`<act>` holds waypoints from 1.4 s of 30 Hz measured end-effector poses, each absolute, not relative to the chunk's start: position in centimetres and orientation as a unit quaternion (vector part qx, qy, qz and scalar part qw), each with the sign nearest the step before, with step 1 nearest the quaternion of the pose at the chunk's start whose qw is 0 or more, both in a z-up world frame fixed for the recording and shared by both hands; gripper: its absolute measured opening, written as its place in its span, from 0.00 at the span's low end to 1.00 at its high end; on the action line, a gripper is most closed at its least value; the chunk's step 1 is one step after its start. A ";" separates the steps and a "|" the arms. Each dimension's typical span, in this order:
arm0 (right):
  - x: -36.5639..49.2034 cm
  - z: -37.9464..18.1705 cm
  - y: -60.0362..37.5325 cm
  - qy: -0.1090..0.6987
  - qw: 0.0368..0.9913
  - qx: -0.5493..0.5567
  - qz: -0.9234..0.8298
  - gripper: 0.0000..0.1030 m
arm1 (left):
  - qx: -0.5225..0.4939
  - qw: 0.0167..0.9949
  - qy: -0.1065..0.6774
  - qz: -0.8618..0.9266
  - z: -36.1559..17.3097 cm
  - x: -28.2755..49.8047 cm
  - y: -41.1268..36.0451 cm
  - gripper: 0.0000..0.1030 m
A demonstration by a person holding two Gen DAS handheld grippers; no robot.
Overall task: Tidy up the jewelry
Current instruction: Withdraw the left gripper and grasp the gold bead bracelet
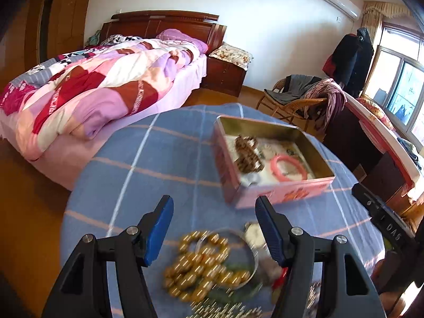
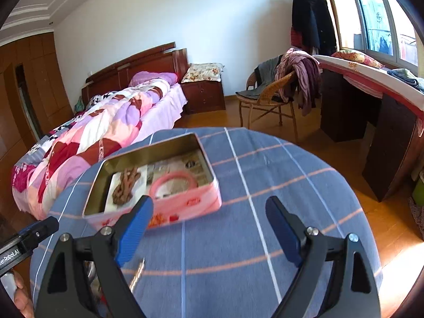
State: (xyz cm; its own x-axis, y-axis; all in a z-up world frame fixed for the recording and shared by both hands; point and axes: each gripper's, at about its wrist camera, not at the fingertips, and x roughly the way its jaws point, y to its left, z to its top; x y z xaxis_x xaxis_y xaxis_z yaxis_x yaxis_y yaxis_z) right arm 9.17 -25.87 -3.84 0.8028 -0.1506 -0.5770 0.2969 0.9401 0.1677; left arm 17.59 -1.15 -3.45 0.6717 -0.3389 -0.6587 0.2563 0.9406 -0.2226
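On the near tabletop (image 1: 159,159), a loose heap of gold bead bracelets (image 1: 201,265) lies under the left gripper (image 1: 213,228), jaws spread wide and empty. The beads look slick and floppy; pinching one strand seems safest. The right gripper (image 2: 209,228) hangs released near the pink tin (image 2: 185,201).

"DAS" in pale letters on the black tongs body (image 1: 389,225) at the right edge of the left wrist view, letters tilted. "enRobot.AI" in white on the black tongs body (image 2: 16,251) at the near left edge of the right wrist view, first letters cut off. Red marks on the pink tin (image 2: 196,202) side, too blurred to read. Air conditioner (image 1: 339,0) label unreadable.
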 end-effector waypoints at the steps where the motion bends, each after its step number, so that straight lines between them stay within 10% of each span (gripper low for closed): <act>1: 9.0 -3.8 -25.8 0.291 0.941 0.126 -0.117 0.87 | -0.056 0.913 0.372 -0.159 -3.6 17.2 -0.7 0.62; 26: 4.8 -6.1 -23.5 0.333 0.932 0.111 -0.089 0.87 | -0.017 0.900 0.393 -0.188 -6.6 15.5 0.0 0.62; 36: 4.9 -6.4 -23.4 0.339 0.930 0.118 -0.081 0.87 | -0.010 0.900 0.391 -0.195 -7.2 15.3 0.0 0.21; 42: 4.8 -6.4 -23.6 0.339 0.929 0.125 -0.083 0.87 | -0.030 0.905 0.365 -0.215 -5.5 14.7 0.6 0.19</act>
